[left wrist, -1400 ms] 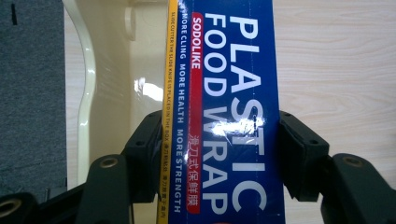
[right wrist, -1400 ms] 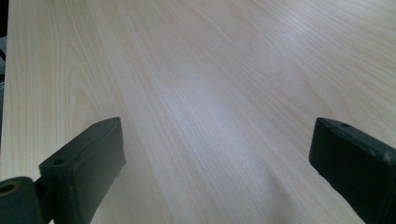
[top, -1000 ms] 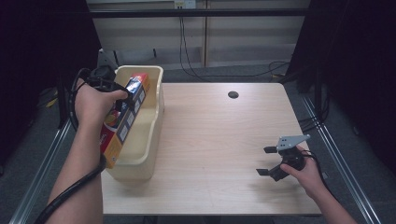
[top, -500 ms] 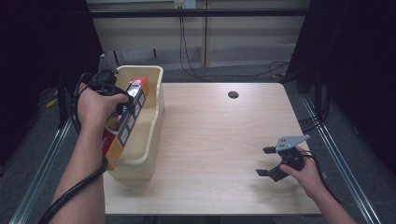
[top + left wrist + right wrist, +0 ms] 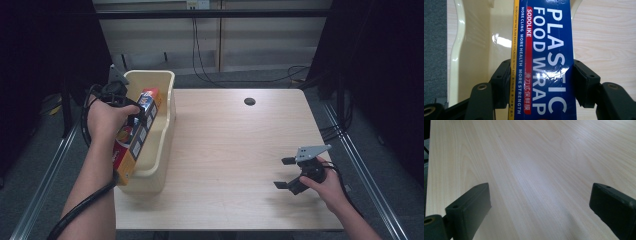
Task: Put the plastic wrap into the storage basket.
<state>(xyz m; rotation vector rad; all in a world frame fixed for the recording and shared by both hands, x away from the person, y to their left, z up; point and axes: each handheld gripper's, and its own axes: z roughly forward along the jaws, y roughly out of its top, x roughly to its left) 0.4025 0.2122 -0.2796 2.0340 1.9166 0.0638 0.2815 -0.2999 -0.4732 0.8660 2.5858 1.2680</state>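
The left tool (image 5: 541, 82) clamps a long plastic-wrap box (image 5: 542, 50) across its width, its length running along the cream bin (image 5: 160, 145) at the worktop's (image 5: 235, 150) left edge. The right tool (image 5: 290, 172), well apart, sits spread and empty.

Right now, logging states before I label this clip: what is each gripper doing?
Left gripper: shut on the plastic food wrap box, over the cream bin.
Right gripper: open, holding nothing, above the wooden table.
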